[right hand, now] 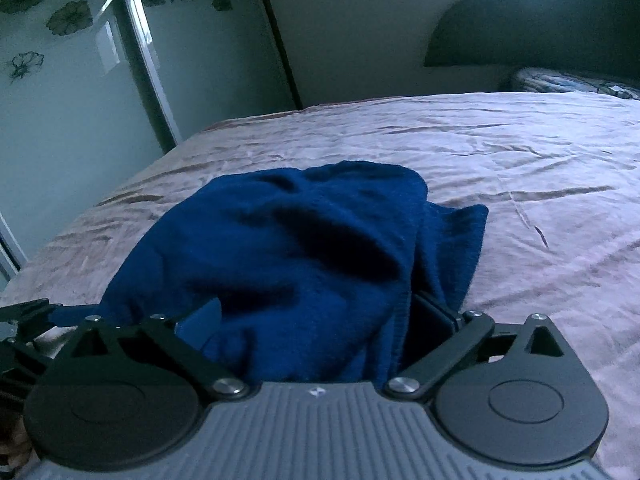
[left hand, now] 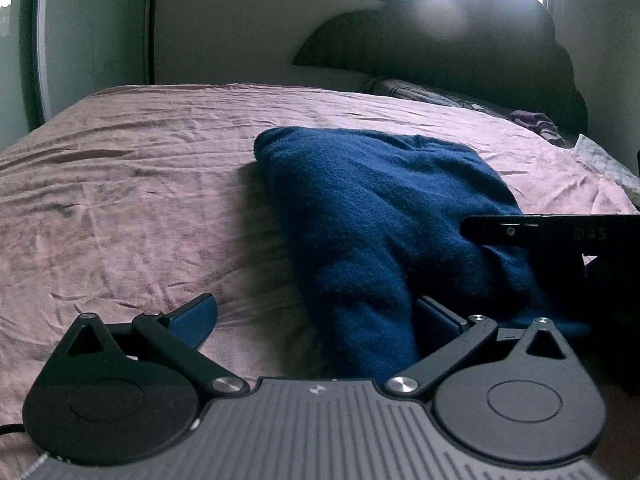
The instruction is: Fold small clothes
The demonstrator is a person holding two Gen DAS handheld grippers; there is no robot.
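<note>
A dark blue fleece garment point(left hand: 380, 216) lies bunched on the pink bedsheet point(left hand: 132, 200). My left gripper point(left hand: 316, 320) is open, its jaws wide apart, with the near edge of the garment lying between them. The right gripper shows in the left wrist view as a black bar point(left hand: 552, 232) resting against the garment's right side. In the right wrist view the garment point(right hand: 288, 248) fills the space between the wide-spread jaws of my right gripper point(right hand: 320, 320), which is open. The left gripper's black linkage point(right hand: 24, 320) shows at the left edge.
A dark cloud-shaped headboard point(left hand: 460, 40) stands at the far end of the bed, with a patterned pillow point(left hand: 432, 96) and other cloth point(left hand: 536, 124) near it. A glass wardrobe door with flower prints point(right hand: 72, 60) stands left of the bed.
</note>
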